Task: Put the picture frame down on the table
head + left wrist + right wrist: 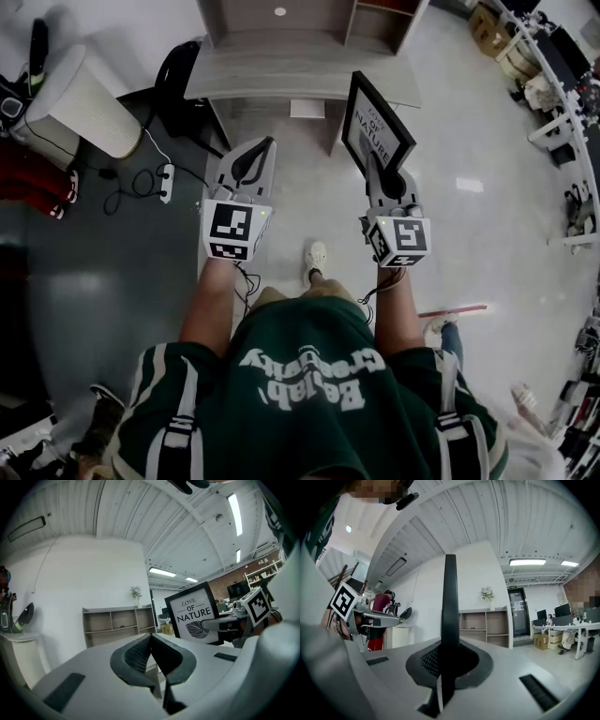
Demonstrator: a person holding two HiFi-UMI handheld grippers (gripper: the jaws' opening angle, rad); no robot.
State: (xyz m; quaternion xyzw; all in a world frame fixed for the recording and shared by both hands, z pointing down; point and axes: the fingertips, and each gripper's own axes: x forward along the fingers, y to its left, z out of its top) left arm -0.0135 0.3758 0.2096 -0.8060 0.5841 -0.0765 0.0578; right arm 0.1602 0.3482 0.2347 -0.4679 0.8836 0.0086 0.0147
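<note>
A black picture frame (377, 127) with a white print reading "LOVE OF NATURE" is held upright in the air. My right gripper (380, 175) is shut on its lower edge. In the right gripper view the frame (450, 597) shows edge-on, rising from between the jaws of that gripper (446, 657). My left gripper (261, 150) hangs beside it to the left, shut and empty. In the left gripper view its pads (140, 653) meet with nothing between them, and the frame (194, 616) is at the right. The grey wooden table (300, 77) lies just ahead, above both grippers.
The table carries a shelf unit (375, 23) at its back. A white ribbed bin (80, 98) stands on the floor at the left, with a power strip and cables (167, 180) near it. Office desks and boxes (548, 70) line the right side.
</note>
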